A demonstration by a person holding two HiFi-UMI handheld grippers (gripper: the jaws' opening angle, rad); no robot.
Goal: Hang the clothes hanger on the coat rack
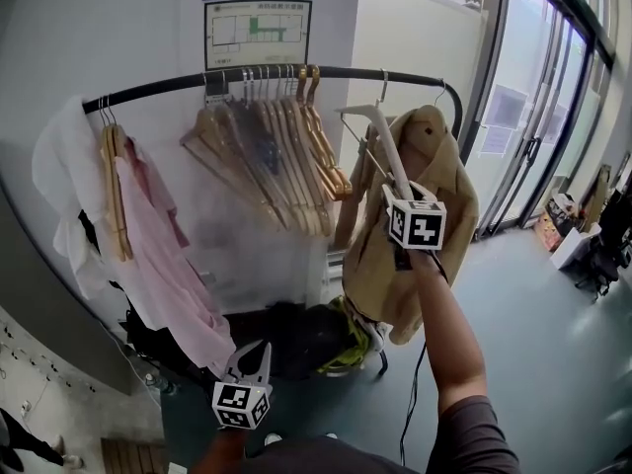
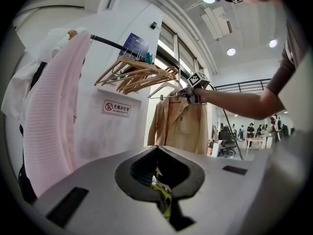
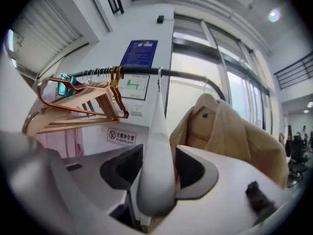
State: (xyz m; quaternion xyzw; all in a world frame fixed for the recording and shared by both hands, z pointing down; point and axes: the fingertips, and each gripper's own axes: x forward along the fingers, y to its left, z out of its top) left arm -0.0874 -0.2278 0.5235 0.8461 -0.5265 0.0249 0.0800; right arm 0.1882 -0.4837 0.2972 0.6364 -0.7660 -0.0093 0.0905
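Note:
A white plastic clothes hanger hangs by its metal hook from the black rail of the coat rack, between the wooden hangers and a beige coat. My right gripper is raised at its lower arm. In the right gripper view that white hanger runs up between the jaws of the right gripper to the rail. The jaws stand open, with a dark gap beside the hanger. My left gripper is held low in front of the rack, pointing up. The left gripper is shut with nothing in it.
Several wooden hangers crowd the rail's middle. A beige coat hangs at the right end, a pink garment and a white one at the left. Dark bags lie under the rack. Glass doors stand to the right.

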